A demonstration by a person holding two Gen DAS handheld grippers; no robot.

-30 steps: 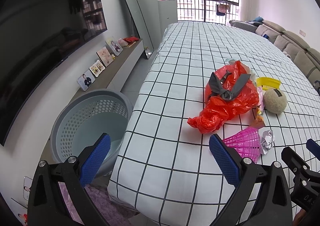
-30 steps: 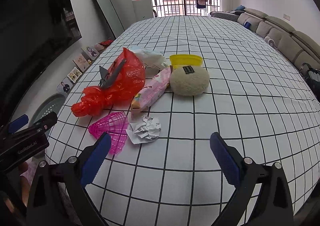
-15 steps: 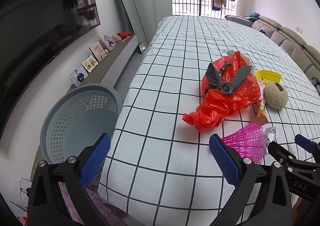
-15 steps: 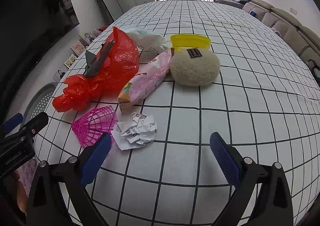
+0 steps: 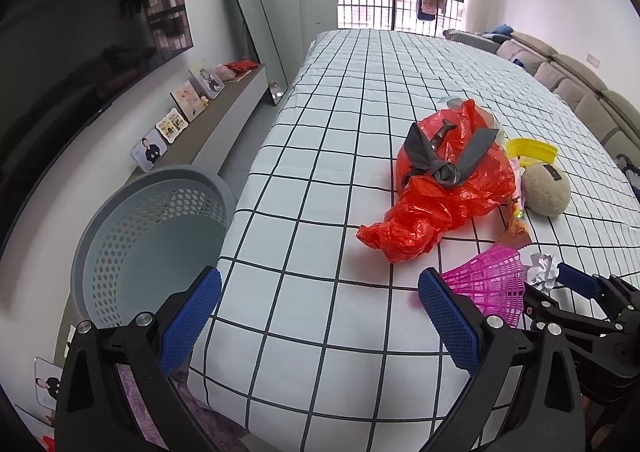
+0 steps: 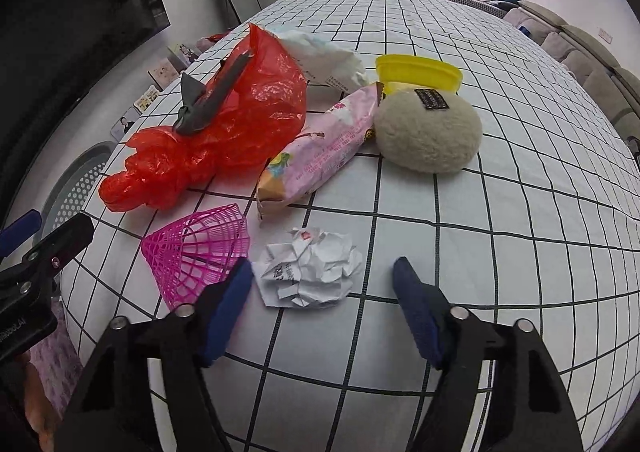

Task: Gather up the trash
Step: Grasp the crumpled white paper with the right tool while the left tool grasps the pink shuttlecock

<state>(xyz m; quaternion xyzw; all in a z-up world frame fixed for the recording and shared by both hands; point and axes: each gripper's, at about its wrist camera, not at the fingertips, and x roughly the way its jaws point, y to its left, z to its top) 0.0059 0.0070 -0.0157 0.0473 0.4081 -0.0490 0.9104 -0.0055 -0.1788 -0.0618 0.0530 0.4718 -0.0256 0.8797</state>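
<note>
Item: crumpled paper ball point(image 6: 310, 268), white, lying on the checked surface point(image 6: 500, 236) near its near edge, just ahead of the right gripper point(image 6: 322, 288), between its lines of reach.
Right gripper: fingers apart, empty, blue pads either side of the ball but not touching it.
Left gripper point(image 5: 320, 316): fingers apart, empty, hanging over the surface's near left corner.
Step in hand (judged): pick up the paper ball. Advance low and level so both pads straddle the ball's middle, then close gently; crumpled paper should compress and hold easily.
Hazard: pink mesh cone point(image 6: 198, 250) lies just left of the ball, close to the left pad; keep that pad clear or both come up.
Adjacent: pink wrapper point(image 6: 320, 152), red plastic bag point(image 6: 224, 124), beige plush lump point(image 6: 428, 134), yellow tub point(image 6: 418, 72), all farther off.
Receptacle: grey perforated basket point(image 5: 152, 236) on the floor, left of the surface edge, open.
Open room: bare surface to the right and far; the carry to the basket crosses the left gripper's place.
</note>
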